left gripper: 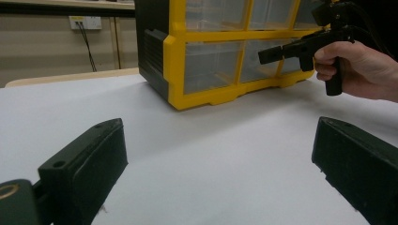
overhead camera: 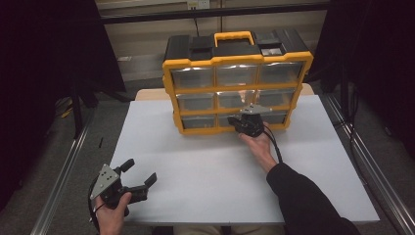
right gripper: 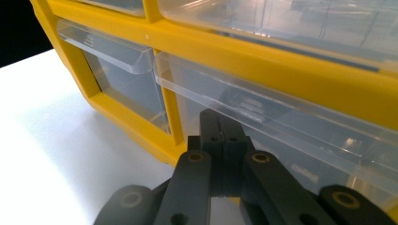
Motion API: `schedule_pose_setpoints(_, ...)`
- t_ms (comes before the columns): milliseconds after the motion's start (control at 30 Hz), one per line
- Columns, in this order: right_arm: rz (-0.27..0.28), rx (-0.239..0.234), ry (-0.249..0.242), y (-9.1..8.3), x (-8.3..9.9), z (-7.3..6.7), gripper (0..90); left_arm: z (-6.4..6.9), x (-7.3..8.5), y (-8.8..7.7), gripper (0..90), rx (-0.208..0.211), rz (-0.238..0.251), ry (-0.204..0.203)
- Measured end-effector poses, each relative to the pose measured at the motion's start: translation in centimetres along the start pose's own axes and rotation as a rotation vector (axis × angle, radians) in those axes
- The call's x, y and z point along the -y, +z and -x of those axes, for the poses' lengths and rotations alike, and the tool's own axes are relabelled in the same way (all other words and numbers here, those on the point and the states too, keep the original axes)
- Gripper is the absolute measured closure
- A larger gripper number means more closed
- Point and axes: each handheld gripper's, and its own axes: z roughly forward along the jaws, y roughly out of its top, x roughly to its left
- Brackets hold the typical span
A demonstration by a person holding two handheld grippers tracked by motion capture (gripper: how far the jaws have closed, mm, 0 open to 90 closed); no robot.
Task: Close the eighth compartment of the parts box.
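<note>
**Drawer pull at the bottom row, middle bin**

Left gripper (overhead camera: 131, 182): parked near the table's (overhead camera: 195, 166) front-left corner, jaws spread wide, holding nothing, well apart from the organiser (overhead camera: 237, 83). Best left there, clear of the drawer's path.

Centre: yellow-and-black organiser standing upright at the far side of the table, three rows of clear drawers, all seemingly shut.

Right gripper (right gripper: 219, 133): jaws pressed together, tips just under the lip of the bottom middle drawer (right gripper: 291, 136); seemingly empty between them. Likely step: hooking that lip to draw the bin out. Worth keeping the tips snug beneath the handle, pulling straight and level toward the table's front edge, slowly, lest the light case slide or tip.
</note>
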Motion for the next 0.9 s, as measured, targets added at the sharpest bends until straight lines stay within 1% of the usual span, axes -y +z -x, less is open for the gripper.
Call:
schedule_pose_setpoints(33,-0.001,-0.004,-0.003,0.0,0.0,0.0,90.0,0.0,0.0,0.1,3.4,0.007,0.000,-0.002)
schedule_pose_setpoints(133,-0.002,-0.010,-0.009,-0.2,0.1,-0.2,90.0,0.0,0.0,0.1,3.4,0.003,0.002,-0.011)
schedule_pose_setpoints(200,0.003,-0.017,-0.004,-0.4,0.1,-0.3,89.9,0.0,0.0,0.1,3.4,0.002,0.001,-0.011)
schedule_pose_setpoints(267,0.005,-0.011,-0.007,-0.6,0.2,-0.2,87.5,0.0,0.0,0.1,3.4,0.005,0.001,-0.005)
schedule_pose_setpoints(300,0.004,-0.016,-0.005,-0.7,0.2,-0.2,86.5,0.1,0.0,0.1,3.4,0.007,0.003,-0.014)
schedule_pose_setpoints(367,0.006,-0.020,-0.006,-1.1,0.4,-0.2,84.0,0.0,0.0,0.1,3.4,0.004,0.000,-0.006)
schedule_pose_setpoints(400,0.007,-0.018,-0.012,-1.2,0.5,-0.2,82.7,0.0,0.0,0.1,3.4,0.002,0.001,-0.011)
schedule_pose_setpoints(467,0.010,-0.027,-0.013,-1.5,0.5,-0.3,78.6,0.0,0.0,0.1,3.4,0.004,0.001,-0.007)
schedule_pose_setpoints(533,0.017,-0.021,-0.011,-1.8,0.5,-0.2,73.9,0.0,0.0,0.1,3.4,0.004,0.001,-0.006)
schedule_pose_setpoints(567,0.018,-0.029,-0.009,-1.9,0.5,-0.2,71.8,0.0,0.0,0.1,3.4,0.003,0.001,-0.007)
schedule_pose_setpoints(800,0.038,-0.023,-0.016,-2.6,0.6,-0.5,50.9,0.0,0.0,0.1,3.4,0.002,0.004,-0.011)
schedule_pose_setpoints(867,0.035,-0.023,-0.009,-2.8,0.7,-0.5,43.0,0.0,0.0,0.1,3.4,0.002,0.003,-0.007)
schedule_pose_setpoints(900,0.034,-0.021,-0.004,-2.8,0.8,-0.4,41.2,0.0,0.0,0.1,3.4,0.001,0.003,-0.007)
